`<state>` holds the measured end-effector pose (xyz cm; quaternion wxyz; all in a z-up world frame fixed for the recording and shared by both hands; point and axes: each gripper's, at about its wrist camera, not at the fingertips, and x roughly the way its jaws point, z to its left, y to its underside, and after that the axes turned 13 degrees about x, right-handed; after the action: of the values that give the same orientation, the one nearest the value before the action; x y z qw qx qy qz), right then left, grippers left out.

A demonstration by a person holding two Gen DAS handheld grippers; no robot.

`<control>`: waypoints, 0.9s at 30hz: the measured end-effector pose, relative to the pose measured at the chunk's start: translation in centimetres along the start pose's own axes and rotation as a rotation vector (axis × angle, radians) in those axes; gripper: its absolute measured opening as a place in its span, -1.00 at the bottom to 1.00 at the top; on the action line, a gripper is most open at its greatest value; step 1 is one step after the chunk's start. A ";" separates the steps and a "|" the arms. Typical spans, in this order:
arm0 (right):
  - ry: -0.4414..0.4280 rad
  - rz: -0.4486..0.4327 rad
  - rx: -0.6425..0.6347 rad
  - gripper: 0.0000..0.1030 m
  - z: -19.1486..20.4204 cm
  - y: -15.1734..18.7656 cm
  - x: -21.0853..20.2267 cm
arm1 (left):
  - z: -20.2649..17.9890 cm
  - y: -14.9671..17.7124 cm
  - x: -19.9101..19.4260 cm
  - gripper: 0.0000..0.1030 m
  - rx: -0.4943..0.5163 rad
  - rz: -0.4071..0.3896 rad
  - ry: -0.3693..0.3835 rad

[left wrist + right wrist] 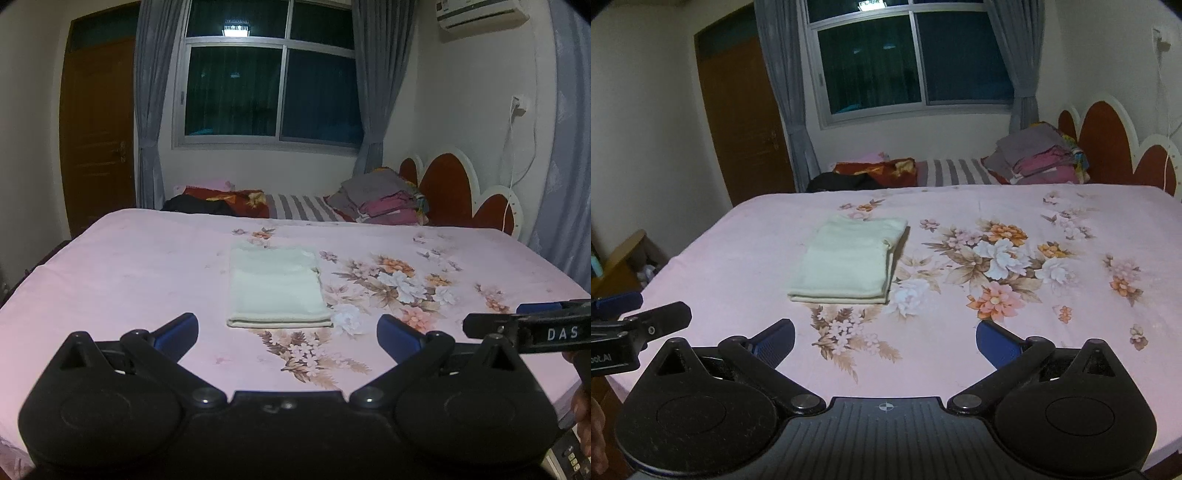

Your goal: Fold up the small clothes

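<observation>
A cream-white small garment lies folded into a flat rectangle on the pink floral bedsheet. It also shows in the right wrist view, left of centre. My left gripper is open and empty, just in front of the garment's near edge and above the sheet. My right gripper is open and empty, in front of the garment and to its right. The right gripper shows at the right edge of the left wrist view; the left gripper shows at the left edge of the right wrist view.
A pile of folded clothes and a striped pillow lie at the far side near the red headboard. Dark and red bedding lies under the window. A wooden door stands at the left. The bed's left edge drops to the floor.
</observation>
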<state>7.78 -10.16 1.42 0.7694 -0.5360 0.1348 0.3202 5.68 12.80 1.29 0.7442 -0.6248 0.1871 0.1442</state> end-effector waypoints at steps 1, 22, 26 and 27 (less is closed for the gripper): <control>-0.002 -0.003 -0.006 1.00 0.2 0.0 -0.2 | -0.1 0.0 -0.2 0.99 0.000 -0.004 0.001; -0.021 -0.025 -0.048 1.00 1.0 -0.4 -1.8 | -0.5 -0.3 -1.0 0.99 0.010 -0.037 0.001; -0.023 -0.027 -0.046 1.00 1.0 -0.4 -1.8 | -0.4 -0.4 -1.0 0.99 0.013 -0.036 -0.002; -0.026 -0.027 -0.047 1.00 0.9 -0.4 -1.8 | -0.4 -0.4 -1.0 0.99 0.012 -0.037 -0.004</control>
<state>6.56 -10.03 3.04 0.7625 -0.5517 0.1101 0.3195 4.92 12.37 2.01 0.7509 -0.6232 0.1752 0.1305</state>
